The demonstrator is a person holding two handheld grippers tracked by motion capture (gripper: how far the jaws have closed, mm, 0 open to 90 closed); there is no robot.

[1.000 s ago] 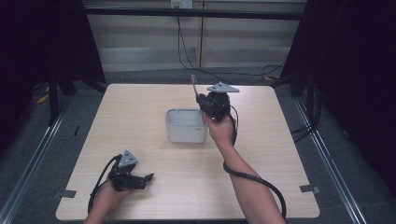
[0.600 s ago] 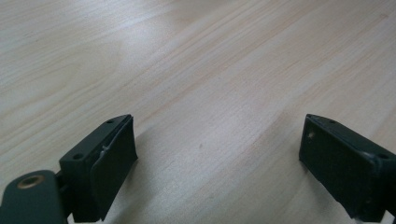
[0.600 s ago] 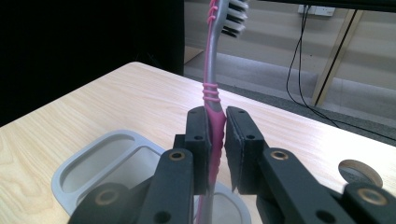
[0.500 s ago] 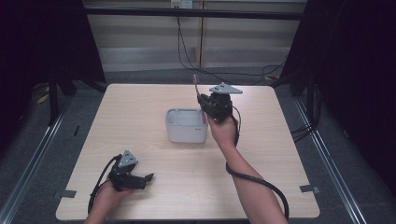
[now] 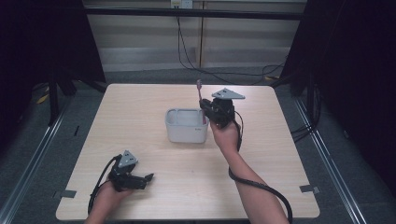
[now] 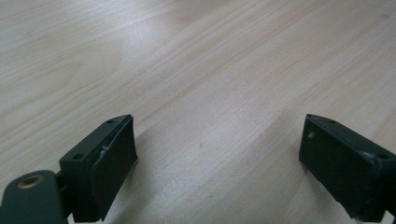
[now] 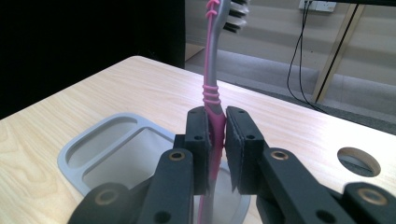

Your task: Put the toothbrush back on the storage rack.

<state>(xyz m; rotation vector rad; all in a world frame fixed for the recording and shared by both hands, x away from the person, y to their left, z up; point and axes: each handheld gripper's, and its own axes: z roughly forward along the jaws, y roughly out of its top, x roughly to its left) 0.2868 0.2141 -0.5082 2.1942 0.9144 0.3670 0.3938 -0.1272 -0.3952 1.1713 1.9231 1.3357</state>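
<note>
A pink and grey toothbrush (image 7: 212,88) stands upright with its bristle head up, and my right gripper (image 7: 217,135) is shut on its handle. In the high view the toothbrush (image 5: 200,95) rises over the right end of a grey two-compartment holder (image 5: 180,133), and the right gripper (image 5: 205,112) hangs just above that holder's rim. The holder (image 7: 88,149) lies below and left of the jaws in the right gripper view. My left gripper (image 5: 148,178) rests low at the table's front left. Its jaws stand wide apart over bare wood, and the left gripper (image 6: 217,154) holds nothing.
The light wooden table (image 5: 140,102) has a round cable hole (image 7: 358,161) near the right gripper. Black cables trail from both grippers. Dark floor, rails and a pale wall with hanging cables (image 5: 187,42) surround the table.
The right gripper with the toothbrush has shifted slightly over the holder's right end. The left gripper has stayed where it was.
</note>
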